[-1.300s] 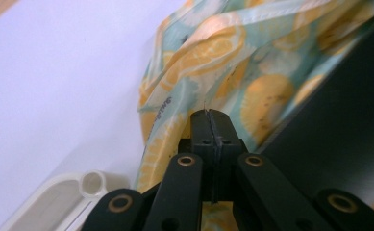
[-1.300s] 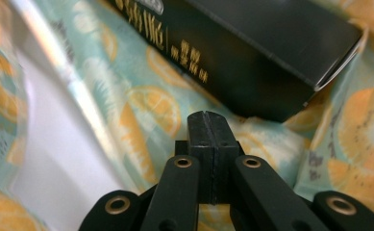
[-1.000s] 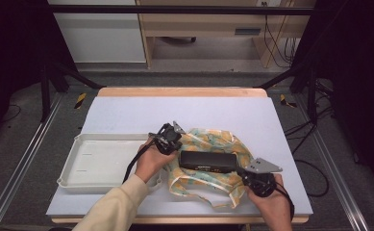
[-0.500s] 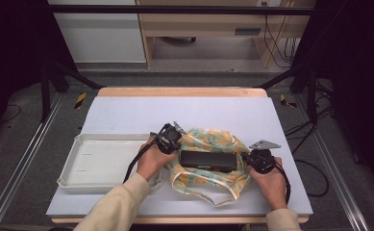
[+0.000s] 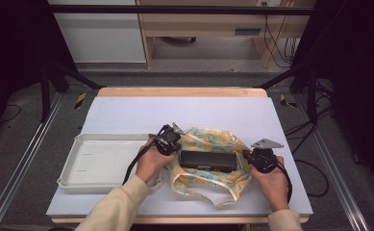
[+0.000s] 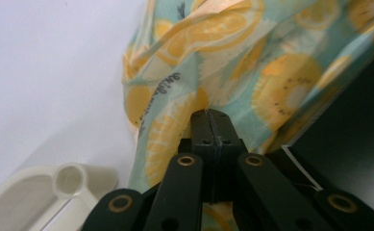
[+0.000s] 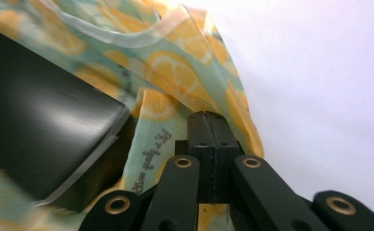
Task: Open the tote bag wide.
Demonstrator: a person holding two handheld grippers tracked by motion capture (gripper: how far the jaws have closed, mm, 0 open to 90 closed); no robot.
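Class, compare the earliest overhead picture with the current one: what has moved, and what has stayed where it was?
The right gripper has moved up the table and inward, from the cloth's near right corner to the right end of the black box. With it, the lemon-print cloth has bunched closer around the box on that side. The left gripper stays closed at the cloth's left edge. The box and the white tray have not shifted.

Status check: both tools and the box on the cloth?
Left tool and right tool shut, each at a cloth edge. Black box on cloth between them. Tray to the left, apart.
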